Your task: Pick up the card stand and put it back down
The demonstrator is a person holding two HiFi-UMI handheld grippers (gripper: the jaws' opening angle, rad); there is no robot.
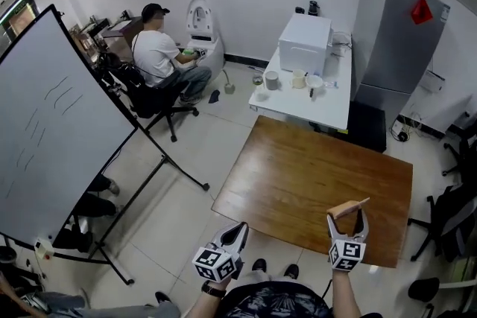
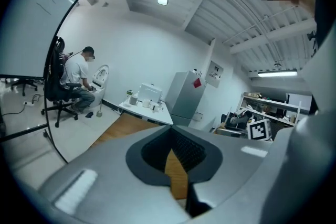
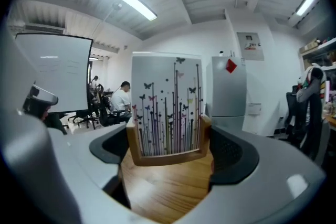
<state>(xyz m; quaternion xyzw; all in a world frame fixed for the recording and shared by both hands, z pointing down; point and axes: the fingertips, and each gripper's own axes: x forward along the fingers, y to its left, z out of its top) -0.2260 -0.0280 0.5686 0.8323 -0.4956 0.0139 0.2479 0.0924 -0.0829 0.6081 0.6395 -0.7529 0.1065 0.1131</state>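
The card stand (image 1: 349,208) is a small wooden holder with an upright white card printed with butterflies and coloured stems (image 3: 167,107). My right gripper (image 1: 349,218) is shut on it, its dark pads pressing the wooden base from both sides over the near right part of the brown wooden table (image 1: 298,175). Whether the base touches the tabletop I cannot tell. My left gripper (image 1: 240,229) hangs just off the table's near left edge, shut and holding nothing. In the left gripper view its jaws (image 2: 176,152) meet in a narrow V.
A white table (image 1: 335,106) with a white box (image 1: 304,41) and cups stands beyond the wooden one, beside a grey fridge (image 1: 399,37). A large whiteboard (image 1: 52,130) on a stand fills the left. A person sits in an office chair (image 1: 153,97) at the back. Black chairs (image 1: 455,212) stand at the right.
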